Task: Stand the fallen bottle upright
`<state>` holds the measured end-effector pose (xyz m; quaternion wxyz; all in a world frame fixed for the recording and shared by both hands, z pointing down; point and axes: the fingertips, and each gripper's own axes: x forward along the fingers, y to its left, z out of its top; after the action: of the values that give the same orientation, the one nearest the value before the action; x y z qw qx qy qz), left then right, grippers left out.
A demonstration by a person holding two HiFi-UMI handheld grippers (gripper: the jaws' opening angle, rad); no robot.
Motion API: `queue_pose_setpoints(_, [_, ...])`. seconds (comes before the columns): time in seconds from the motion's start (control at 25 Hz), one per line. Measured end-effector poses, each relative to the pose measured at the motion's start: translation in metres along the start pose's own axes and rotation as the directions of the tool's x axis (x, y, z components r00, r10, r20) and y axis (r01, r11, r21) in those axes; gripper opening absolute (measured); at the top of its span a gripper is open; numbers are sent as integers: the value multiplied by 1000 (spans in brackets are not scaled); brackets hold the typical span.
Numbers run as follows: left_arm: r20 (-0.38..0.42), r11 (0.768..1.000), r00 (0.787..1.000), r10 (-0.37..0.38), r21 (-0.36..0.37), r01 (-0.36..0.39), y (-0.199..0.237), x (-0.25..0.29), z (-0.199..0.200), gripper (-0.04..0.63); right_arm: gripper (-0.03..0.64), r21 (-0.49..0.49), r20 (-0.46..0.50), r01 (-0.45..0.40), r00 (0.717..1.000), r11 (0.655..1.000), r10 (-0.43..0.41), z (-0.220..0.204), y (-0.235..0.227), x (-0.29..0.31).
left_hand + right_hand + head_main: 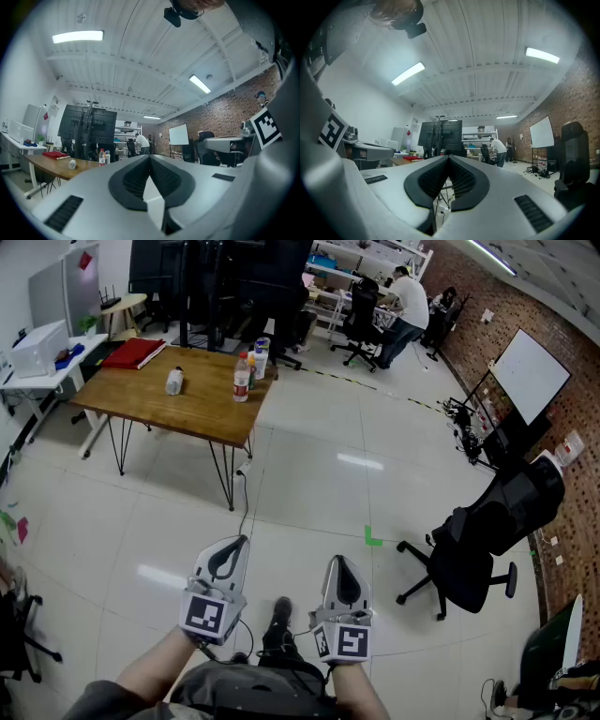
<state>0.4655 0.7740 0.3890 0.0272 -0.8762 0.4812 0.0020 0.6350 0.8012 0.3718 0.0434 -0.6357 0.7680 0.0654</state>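
A small clear bottle (174,382) lies on its side on the wooden table (159,404) at the far left of the room; it also shows as the fallen bottle (72,164) in the left gripper view. An upright bottle with a red label (242,378) stands near the table's right edge, with more bottles (261,357) behind it. Both grippers are held low over the floor, far short of the table. My left gripper (242,540) is shut with nothing in it, jaws meeting at the tip (150,157). My right gripper (336,560) is likewise shut and empty (449,157).
A red book (136,352) lies on the table's far end. A white side desk (37,371) with a printer stands at the left. A black office chair (478,540) is at the right, a whiteboard (530,376) beyond. A cable (246,512) runs across the floor. People (403,306) work at the back.
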Motion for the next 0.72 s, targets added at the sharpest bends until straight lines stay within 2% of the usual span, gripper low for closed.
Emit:
queue_pose_setpoints(0.12, [-1, 1000, 1000, 8, -14, -8, 5, 18, -9, 11, 5, 8, 15, 9, 1000, 1000, -9, -6, -14, 16])
queue_pose_setpoints(0.28, [-5, 1000, 1000, 15, 13, -15, 11, 67, -15, 11, 5, 40, 20, 22, 1000, 999, -23, -23, -52, 54])
queue_pose_setpoints(0.48, [-10, 999, 999, 41, 17, -41, 21, 156, -18, 11, 5, 92, 19, 48, 999, 995, -50, -43, -118, 123])
queue_pose_setpoints(0.72, [-10, 997, 997, 76, 34, -75, 27, 275, -17, 11, 5, 98, 1, 40, 999, 994, -41, -62, -205, 210])
